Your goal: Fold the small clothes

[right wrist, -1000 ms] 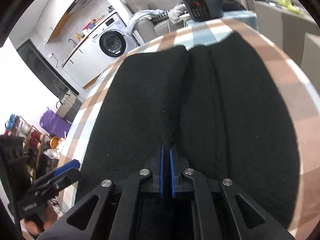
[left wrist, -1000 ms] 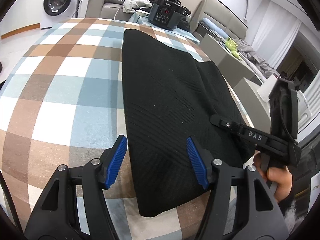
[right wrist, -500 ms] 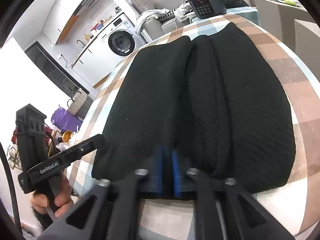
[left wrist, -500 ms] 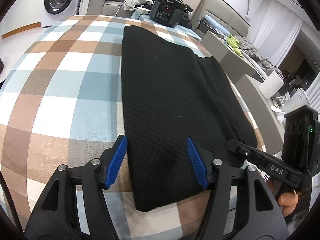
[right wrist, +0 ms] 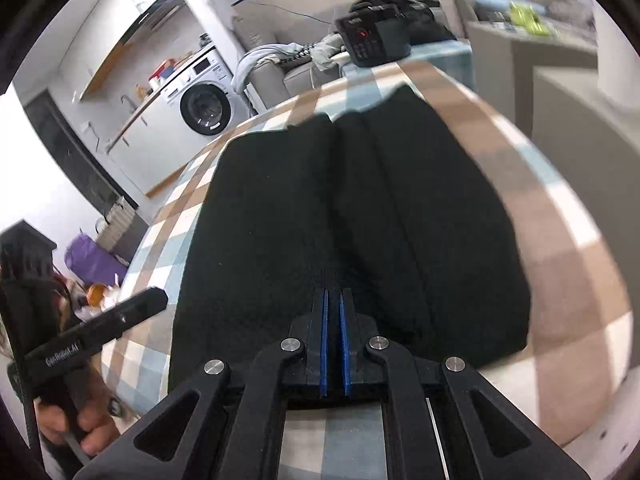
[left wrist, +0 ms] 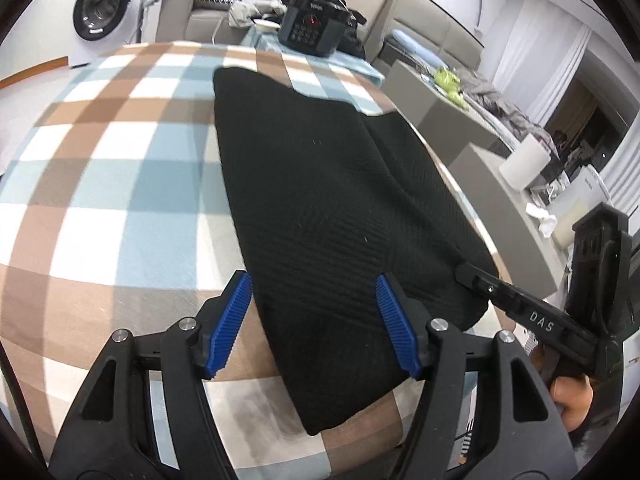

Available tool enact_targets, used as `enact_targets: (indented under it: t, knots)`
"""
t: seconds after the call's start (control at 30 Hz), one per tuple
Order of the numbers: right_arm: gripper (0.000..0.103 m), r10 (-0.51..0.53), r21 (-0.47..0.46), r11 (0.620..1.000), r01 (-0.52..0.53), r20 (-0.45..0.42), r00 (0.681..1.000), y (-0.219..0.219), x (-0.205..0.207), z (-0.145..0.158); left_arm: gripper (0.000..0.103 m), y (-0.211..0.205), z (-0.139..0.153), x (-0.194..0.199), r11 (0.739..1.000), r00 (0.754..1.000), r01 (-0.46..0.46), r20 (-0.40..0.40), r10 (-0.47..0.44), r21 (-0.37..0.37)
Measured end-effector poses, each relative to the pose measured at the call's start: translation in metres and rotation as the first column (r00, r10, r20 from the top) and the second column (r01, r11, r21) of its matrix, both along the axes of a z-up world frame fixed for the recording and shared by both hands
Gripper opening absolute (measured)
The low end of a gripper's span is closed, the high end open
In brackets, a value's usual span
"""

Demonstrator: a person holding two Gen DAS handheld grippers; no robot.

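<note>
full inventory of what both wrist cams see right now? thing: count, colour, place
garment: 1, black knit, folded lengthwise, flat on the table
tablecloth: 1, brown, blue and white check, covers the table
washing machine: 1, white, far side of the room by the counter
appliance with keypad: 1, black, beyond the table's far end
sofa: 1, grey, clothes heaped on it
paper roll: 1, white, grey ledge on the right of the left wrist view
left gripper: 1, black with blue fingers, open over the garment's near end
right gripper: 1, black with blue fingers, shut, nothing between them
hand: holds the right gripper's handle
</note>
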State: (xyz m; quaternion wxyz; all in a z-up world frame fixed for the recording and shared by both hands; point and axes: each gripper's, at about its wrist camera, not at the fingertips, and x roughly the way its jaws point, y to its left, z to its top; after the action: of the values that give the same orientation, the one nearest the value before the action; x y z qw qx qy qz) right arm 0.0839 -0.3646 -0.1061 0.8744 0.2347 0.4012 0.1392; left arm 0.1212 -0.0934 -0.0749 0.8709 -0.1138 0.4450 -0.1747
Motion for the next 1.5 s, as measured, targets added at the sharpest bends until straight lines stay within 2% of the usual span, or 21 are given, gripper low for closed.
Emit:
enact_targets:
  t: [0.1, 0.13, 0.17, 0.33, 0.53, 0.63, 0.67, 0.73, 0.83, 1.03, 1.23, 1.33, 1.4, 1.47, 1.5]
  knots:
    - [0.019, -0.006, 0.04, 0.999, 0.006, -0.001, 1.0, -0.011, -0.001, 0.003, 0.062, -0.002, -0.012, 0.004, 1.0, 0.999, -0.017, -0.034, 0.018, 0.01]
    - [0.028, -0.021, 0.044, 0.999, 0.021, 0.01, 1.0, -0.015, -0.002, 0.005, 0.062, -0.001, -0.015, 0.005, 1.0, 0.999, -0.024, -0.043, 0.025, 0.008]
    - [0.032, -0.033, 0.044, 0.999, 0.032, 0.024, 0.999, -0.016, -0.003, 0.008, 0.062, -0.001, -0.019, 0.008, 1.0, 0.998, -0.031, -0.053, 0.031, -0.001]
    - [0.041, -0.13, 0.06, 0.99, 0.127, 0.045, 0.99, -0.044, -0.004, 0.01, 0.062, -0.003, -0.027, 0.024, 0.998, 0.996, -0.059, -0.074, 0.059, -0.004]
    - [0.041, -0.229, 0.012, 0.973, 0.229, 0.018, 0.973, -0.073, -0.012, 0.005, 0.06, -0.004, -0.036, 0.045, 0.995, 0.991, -0.097, -0.095, 0.095, -0.017]
    - [0.041, -0.251, -0.018, 0.968, 0.251, -0.001, 0.968, -0.079, -0.008, -0.004, 0.045, 0.001, -0.039, 0.052, 0.988, 0.985, -0.142, -0.109, 0.136, -0.052]
    - [0.04, -0.247, -0.031, 0.969, 0.247, -0.01, 0.969, -0.078, -0.004, -0.008, 0.037, 0.003, -0.04, 0.054, 0.986, 0.984, -0.151, -0.107, 0.143, -0.066]
    - [0.032, -0.218, -0.056, 0.975, 0.216, -0.035, 0.975, -0.071, 0.002, -0.016, 0.027, 0.003, -0.039, 0.056, 0.986, 0.984, -0.154, -0.099, 0.147, -0.064]
    - [0.027, -0.185, -0.104, 0.978, 0.181, -0.037, 0.982, -0.057, 0.005, -0.02, 0.022, 0.004, -0.038, 0.058, 0.985, 0.984, -0.166, -0.071, 0.162, -0.046]
    - [0.025, -0.116, -0.092, 0.989, 0.112, -0.04, 0.992, -0.031, 0.012, -0.019, 0.021, 0.028, -0.036, 0.061, 0.98, 0.979, -0.197, -0.06, 0.195, -0.037]
    - [0.025, 0.021, -0.06, 0.998, -0.024, -0.04, 0.999, 0.014, 0.016, -0.014, 0.021, 0.079, -0.032, 0.054, 0.957, 0.956, -0.29, -0.052, 0.29, -0.004]
    - [0.026, 0.03, -0.044, 0.998, -0.032, -0.044, 0.999, 0.013, 0.015, -0.009, 0.024, 0.097, -0.027, 0.051, 0.947, 0.945, -0.321, -0.056, 0.321, -0.001]
    - [0.026, -0.007, -0.026, 1.0, 0.006, -0.032, 0.999, 0.001, 0.01, -0.002, 0.028, 0.103, -0.021, 0.047, 0.944, 0.943, -0.33, -0.037, 0.331, 0.011]
    - [0.026, -0.044, 0.013, 0.999, 0.044, 0.004, 0.999, -0.012, 0.003, 0.009, 0.042, 0.102, -0.012, 0.043, 0.943, 0.944, -0.331, -0.002, 0.331, 0.027]
    - [0.026, -0.045, 0.024, 0.999, 0.045, 0.014, 0.999, -0.014, 0.003, 0.013, 0.045, 0.101, -0.008, 0.039, 0.945, 0.945, -0.326, 0.013, 0.326, 0.027]
